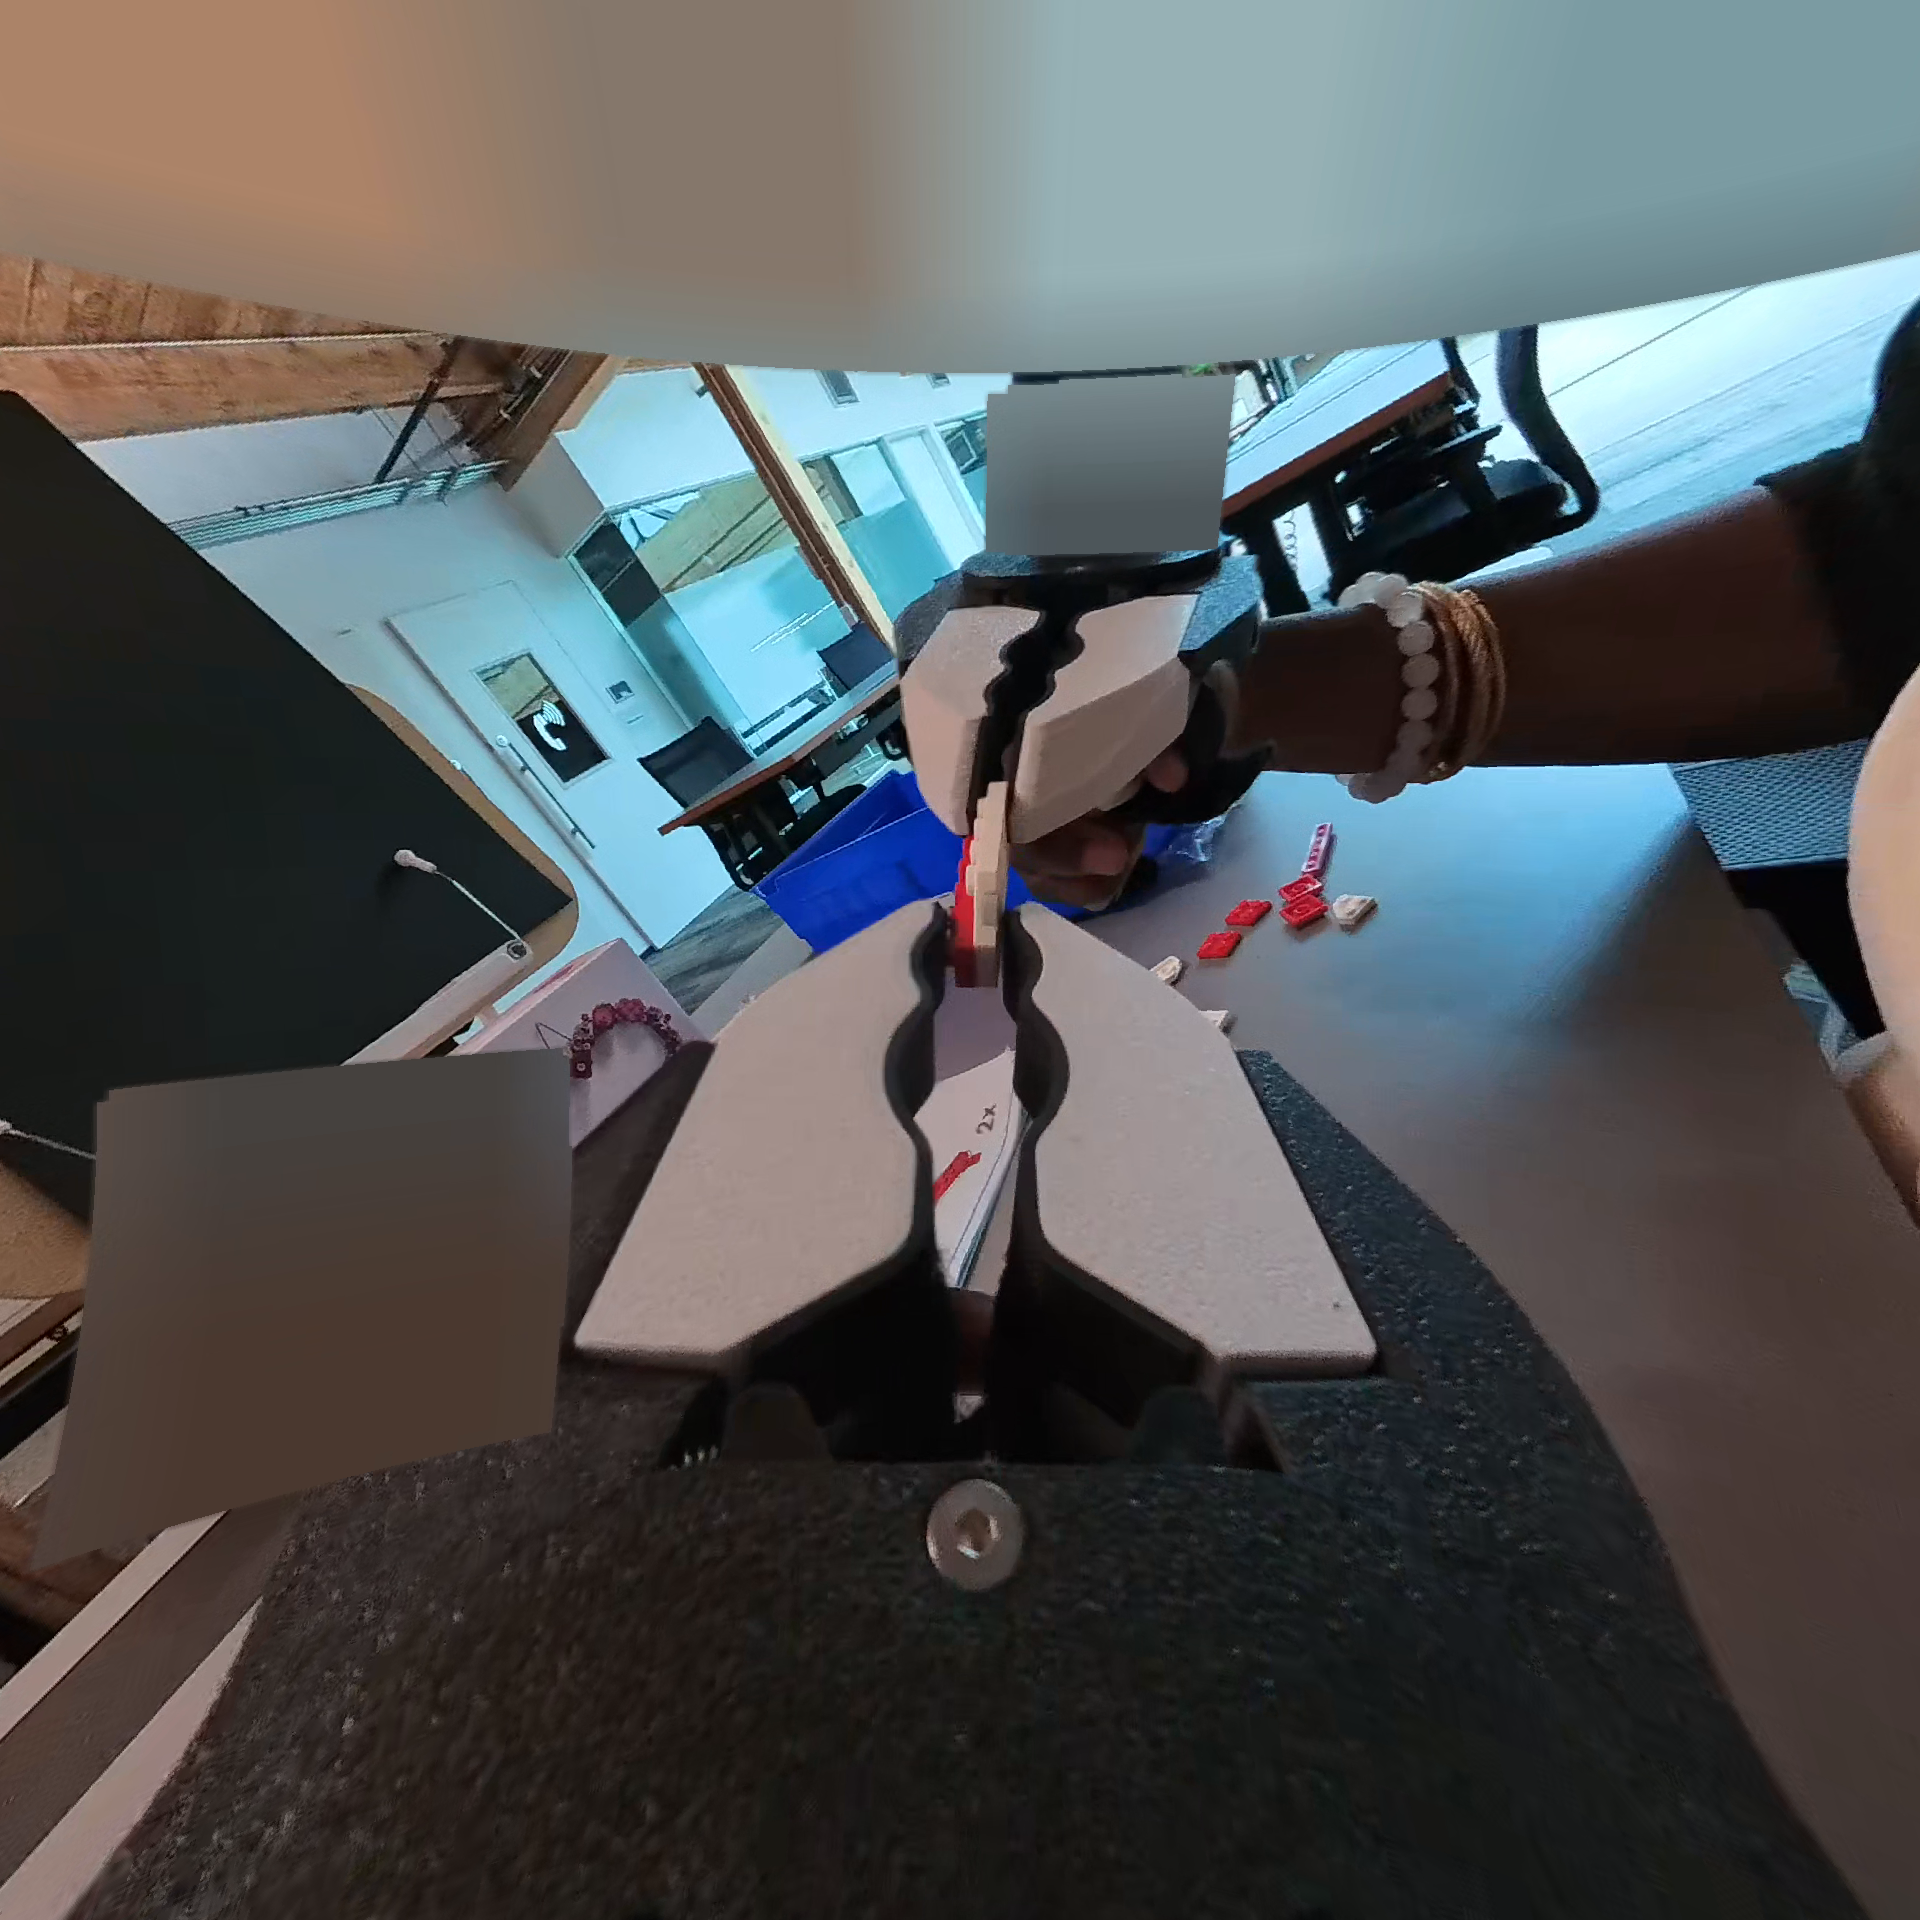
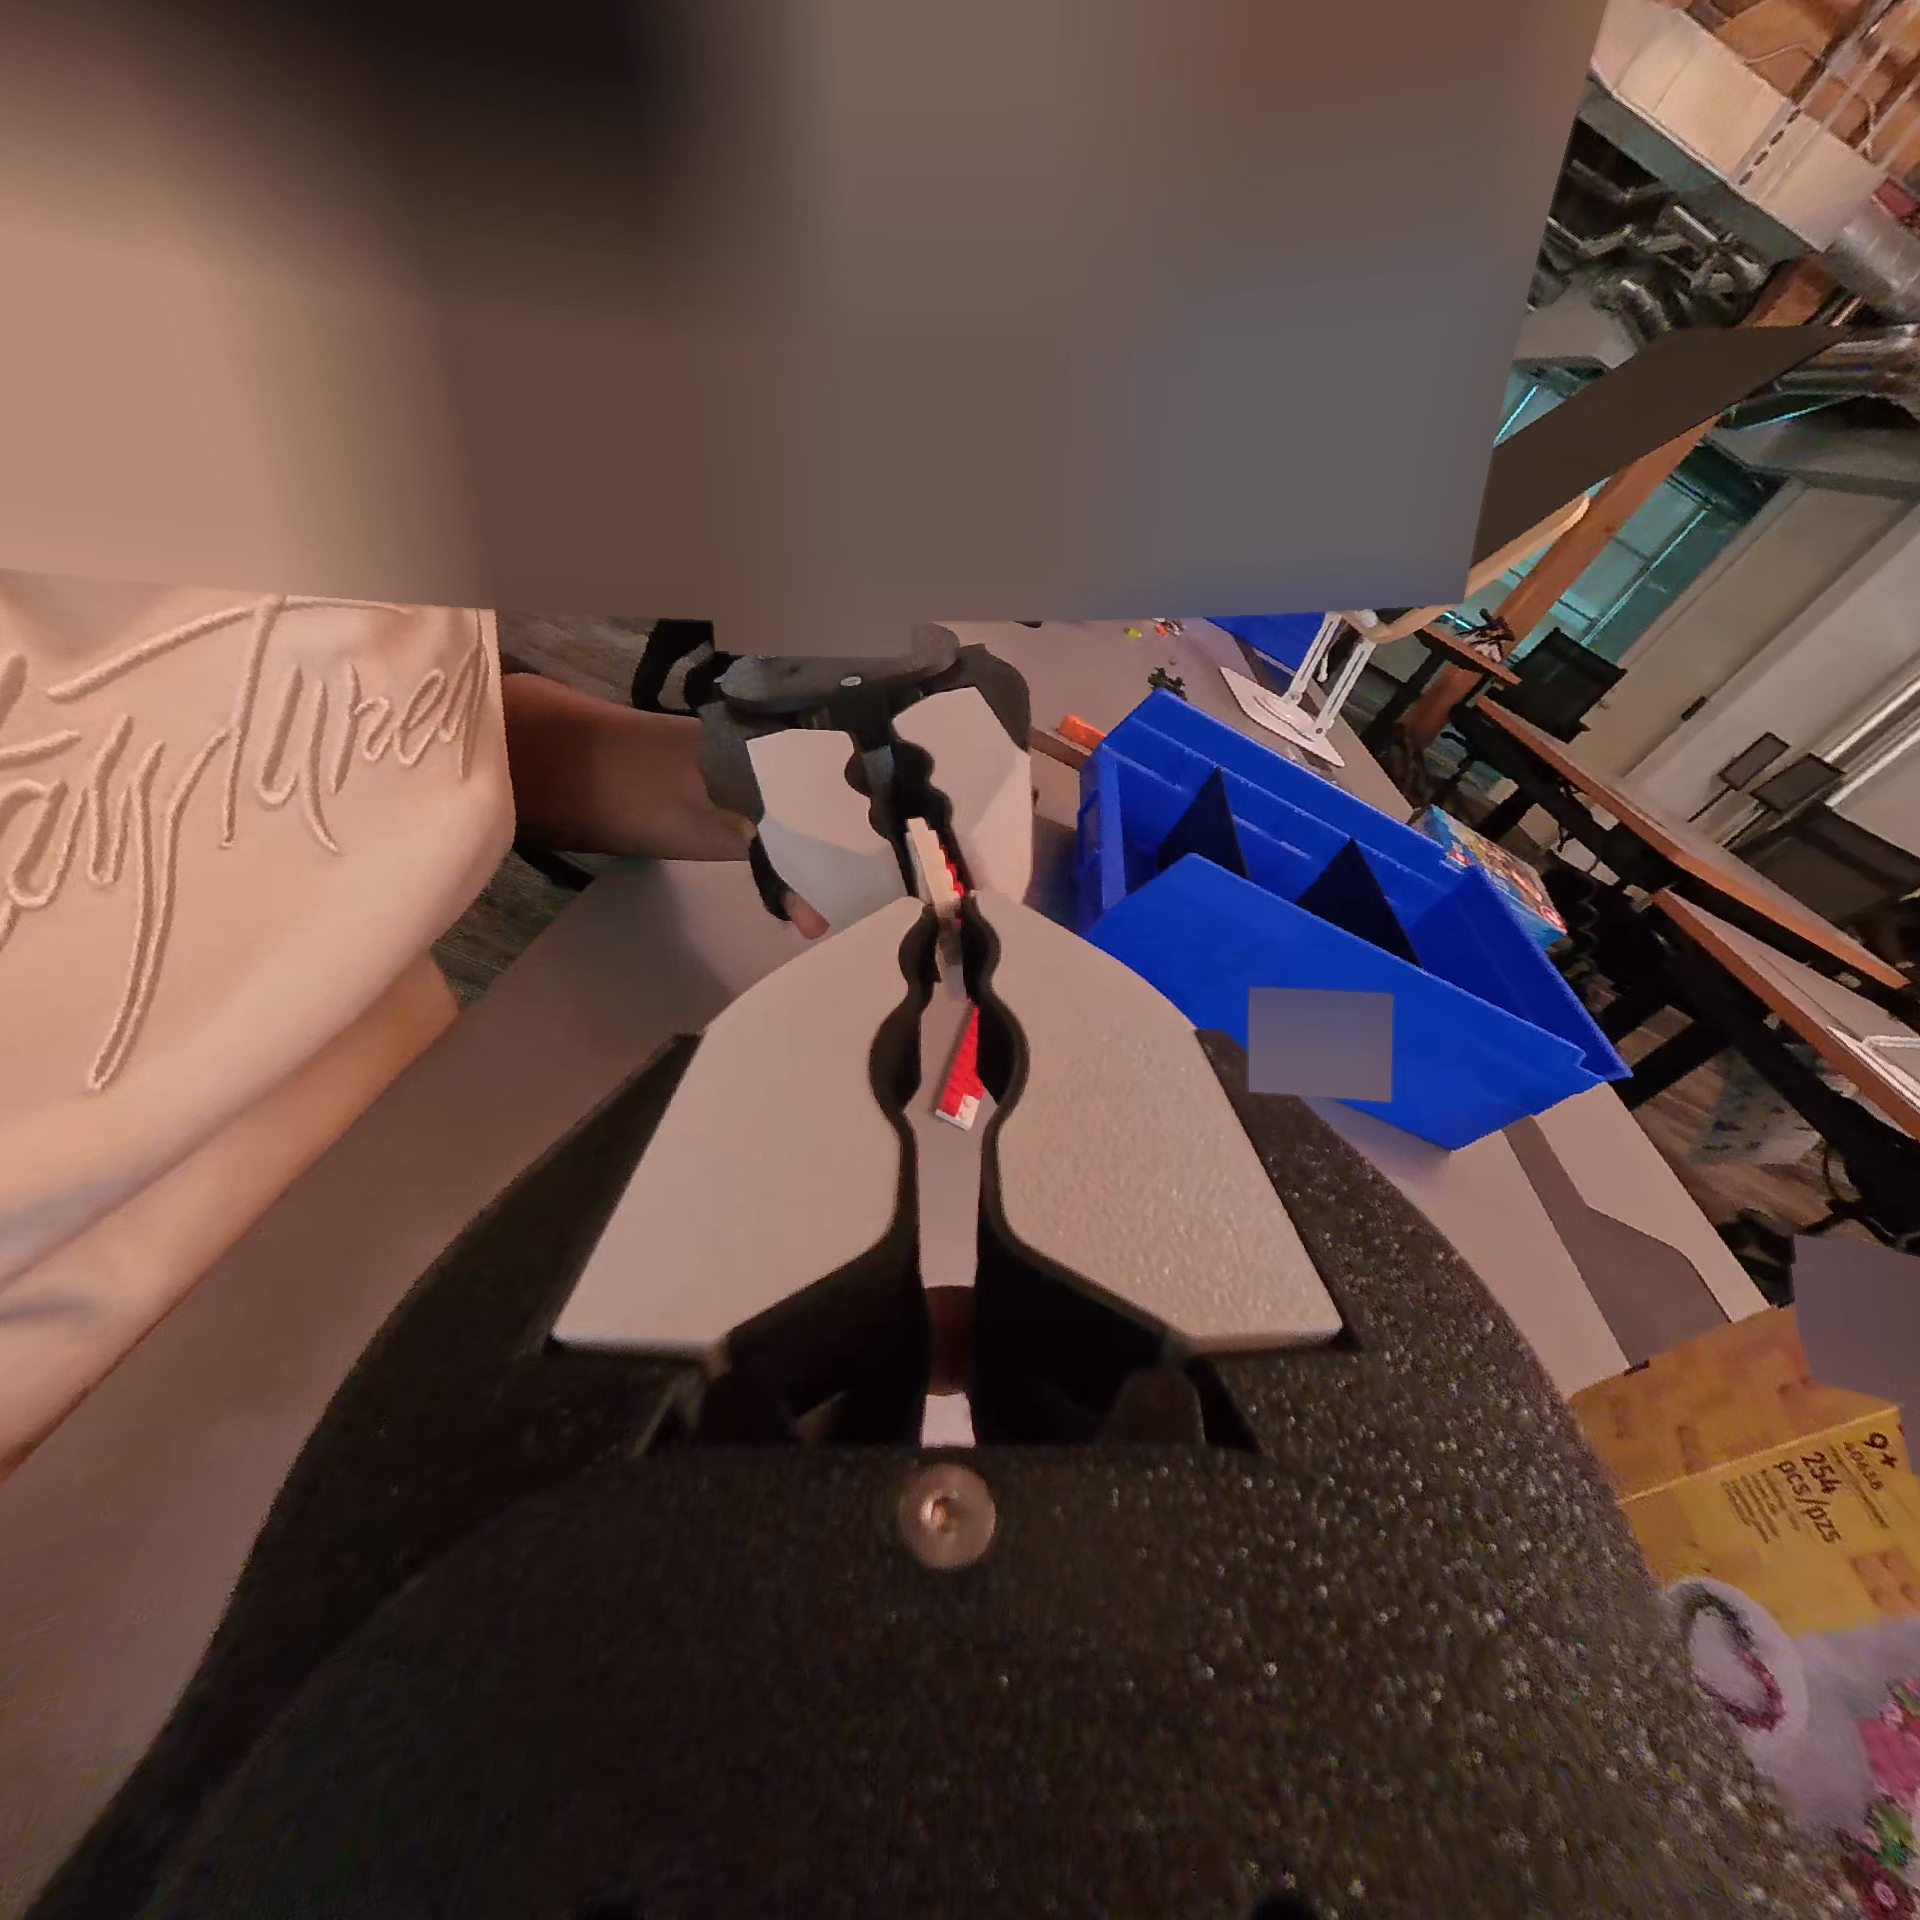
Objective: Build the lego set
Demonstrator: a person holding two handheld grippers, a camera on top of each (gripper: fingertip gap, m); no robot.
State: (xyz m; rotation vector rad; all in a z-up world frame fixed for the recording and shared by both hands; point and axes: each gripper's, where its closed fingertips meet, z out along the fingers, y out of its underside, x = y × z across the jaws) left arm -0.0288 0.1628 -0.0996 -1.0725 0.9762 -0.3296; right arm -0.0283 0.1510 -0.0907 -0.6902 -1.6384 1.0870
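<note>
A small red and white lego assembly (image 1: 982,883) is held in the air above the grey table (image 1: 1455,1039), between my two grippers, which face each other tip to tip. My left gripper (image 1: 977,925) is shut on its lower, red end. My right gripper (image 1: 994,805), held by a hand with bracelets, is shut on its upper, white end. In the right wrist view the assembly (image 2: 928,868) is pinched by my right gripper (image 2: 943,916), with my left gripper (image 2: 914,831) just beyond it. The fingers hide most of the assembly.
Several loose red pieces (image 1: 1247,914), a white piece (image 1: 1353,909) and a pink strip (image 1: 1317,844) lie on the table to the right. An instruction sheet (image 1: 977,1132) lies under my left gripper. A blue bin (image 2: 1351,935) stands behind, a yellow box (image 2: 1745,1475) at the edge. My two grippers' fingertips are within a few centimetres of each other.
</note>
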